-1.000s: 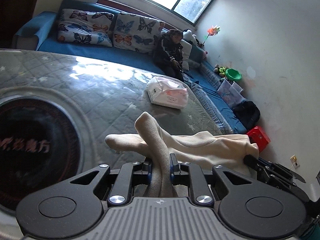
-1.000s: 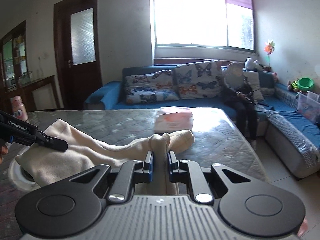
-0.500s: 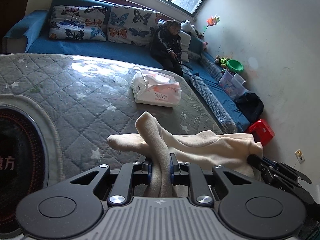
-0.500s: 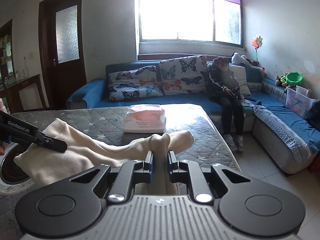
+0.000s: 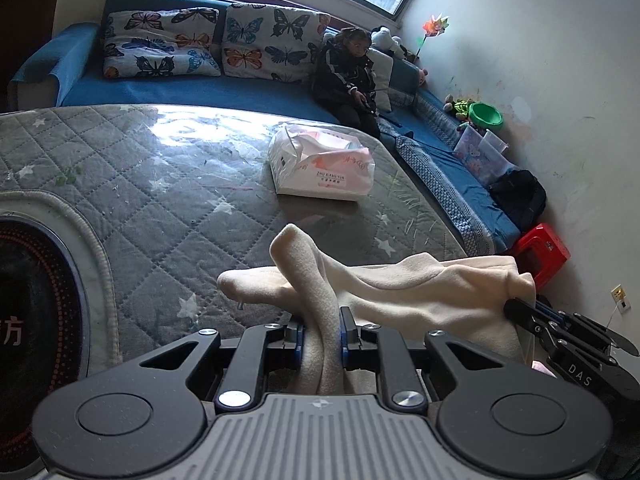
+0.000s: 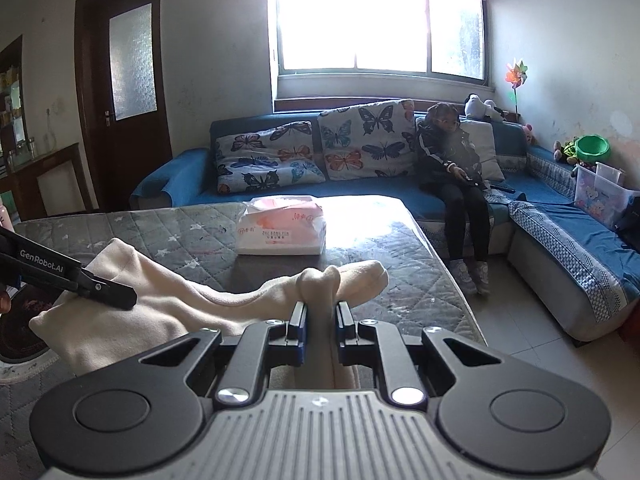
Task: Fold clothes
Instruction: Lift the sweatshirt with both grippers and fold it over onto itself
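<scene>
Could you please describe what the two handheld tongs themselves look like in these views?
Both the left tongs and the right tongs are matte black, with blue-edged inner pads, silver screws, round bosses and a ribbed grey base. White lettering reads GenRobot.AI on the left, DAS on the right.

The left gripper (image 5: 320, 326) pinches a fold of cream garment (image 5: 400, 288) above the quilted table (image 5: 160, 184), the right gripper (image 5: 520, 312) clamping its far edge.

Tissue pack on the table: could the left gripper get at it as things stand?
Probably not yet. The left gripper is shut on the cream garment, so it is occupied, though the quilted table up to the tissue pack lies bare.
</scene>
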